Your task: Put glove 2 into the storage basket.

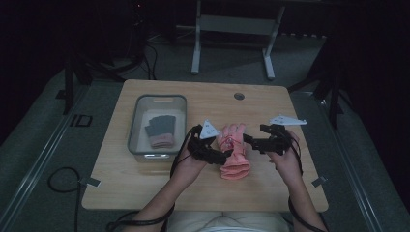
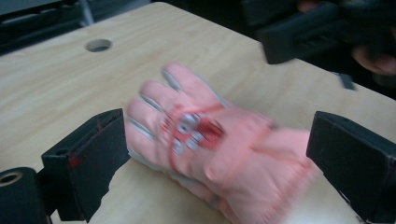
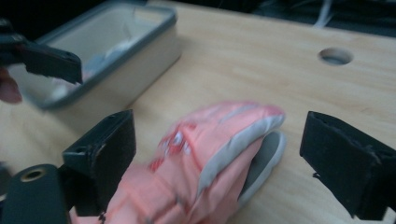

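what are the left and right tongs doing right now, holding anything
left tongs: open, pink glove between the jaws, not gripped
right tongs: open, same glove between the jaws, not gripped

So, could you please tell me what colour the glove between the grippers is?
Salmon pink glove with grey trim, clearest in the left gripper view.

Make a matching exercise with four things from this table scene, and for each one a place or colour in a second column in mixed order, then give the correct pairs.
Things:
1. pink glove
2. plastic bin
3. dark glove
4. round hole

Descriptions:
A. inside the bin, at the left
B. lies on the wood between the two grippers
C. in the tabletop near its far edge
D. clear with a grey rim, on the left part of the table

Pairs: 1-B, 2-D, 3-A, 4-C
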Available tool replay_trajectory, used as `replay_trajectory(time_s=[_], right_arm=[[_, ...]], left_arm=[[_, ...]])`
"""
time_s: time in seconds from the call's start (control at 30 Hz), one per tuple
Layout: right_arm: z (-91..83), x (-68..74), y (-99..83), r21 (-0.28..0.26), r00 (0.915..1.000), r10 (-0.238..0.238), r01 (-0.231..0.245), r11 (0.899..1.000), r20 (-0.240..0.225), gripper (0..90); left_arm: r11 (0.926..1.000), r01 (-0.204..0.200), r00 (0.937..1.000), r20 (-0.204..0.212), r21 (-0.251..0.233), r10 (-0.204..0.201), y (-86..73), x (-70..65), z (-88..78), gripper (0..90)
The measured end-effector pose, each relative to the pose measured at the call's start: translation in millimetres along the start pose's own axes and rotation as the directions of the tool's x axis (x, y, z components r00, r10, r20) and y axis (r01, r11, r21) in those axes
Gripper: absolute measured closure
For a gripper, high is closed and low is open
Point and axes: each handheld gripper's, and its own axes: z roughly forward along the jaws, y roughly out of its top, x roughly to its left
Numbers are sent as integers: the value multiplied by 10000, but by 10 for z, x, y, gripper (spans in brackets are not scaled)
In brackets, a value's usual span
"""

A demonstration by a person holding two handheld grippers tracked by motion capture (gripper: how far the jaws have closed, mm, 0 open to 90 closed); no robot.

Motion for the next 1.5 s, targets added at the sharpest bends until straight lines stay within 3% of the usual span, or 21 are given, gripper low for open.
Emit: replay_trajectory(time_s=[0.07,0.1,0.17,0.23,0.3,0.33,0.47,0.5,0.53,0.7,0.73,0.77,0.87,0.93,1.0,1.07,1.13,1.17,1.33,1.43,1.5], right_arm=[[34,31,-15,238,9995,-306,304,9993,80,104],[60,41,-19,355,9993,-338,333,9988,152,161],[94,32,-16,680,9998,-181,187,9975,-95,361],[131,36,-2,1012,9995,-313,306,9944,49,577],[148,36,3,1048,9996,-283,281,9941,3,608],[209,35,11,1362,10000,-63,62,9907,3,700],[310,53,-20,1609,9999,-70,55,9870,91,702],[359,53,-58,1708,9994,-139,81,9853,325,679],[382,40,-83,1765,9998,-17,-22,9843,217,648],[510,-38,-251,2449,9994,156,-224,9693,297,511],[531,-55,-279,2600,9995,150,-220,9653,287,490],[550,-82,-304,2702,9994,269,-316,9623,211,469],[618,-156,-342,3077,9992,380,-390,9507,90,409],[674,-200,-361,3429,9987,512,-452,9383,-84,393],[737,-249,-381,3762,9949,907,-675,9241,-443,399],[773,-272,-397,3919,9918,1118,-791,9166,-613,429],[791,-291,-412,3971,9880,1326,-908,9133,-790,443],[801,-301,-423,3995,9859,1463,-1021,9110,-817,472],[806,-301,-434,3973,9834,1574,-1094,9111,-901,566],[800,-277,-429,3905,9843,1523,-1059,9145,-897,607],[791,-266,-429,3847,9844,1542,-1106,9164,-844,628]], left_arm=[[9998,131,9997,-210,146,-128,79,32,69,48],[9996,166,9996,-246,226,-160,108,45,101,49],[9989,214,9988,-450,409,-196,143,60,157,51],[9972,326,9988,-397,674,-299,160,86,234,59],[9963,424,9983,-420,752,-393,156,100,273,79],[9914,717,9952,-737,1098,-638,138,143,369,104],[9810,1000,9928,-821,1664,-873,90,182,479,150],[9747,1120,9916,-858,1936,-969,50,191,535,150],[9747,1120,9916,-858,1936,-969,50,191,535,151],[9390,2287,9719,-1146,2567,-2054,-140,238,723,183],[9390,2287,9719,-1146,2567,-2054,-140,238,723,193],[9232,2683,9630,-998,2752,-2501,-207,279,785,195],[8930,3306,9434,-801,3053,-3219,-303,375,867,216],[8775,3503,9340,-527,3275,-3533,-354,419,914,222],[8702,3598,9277,-301,3366,-3720,-385,447,953,262],[8587,3804,9135,51,3435,-4067,-420,484,1002,303],[8573,3796,9120,150,3479,-4099,-433,495,1017,345],[8483,3991,8949,537,3480,-4431,-461,522,1049,345],[8543,3806,8946,927,3541,-4370,-437,512,1055,519],[8559,3880,8879,1102,3420,-4465,-451,517,1037,589],[8633,3867,8864,1276,3244,-4451,-448,523,1013,679]])
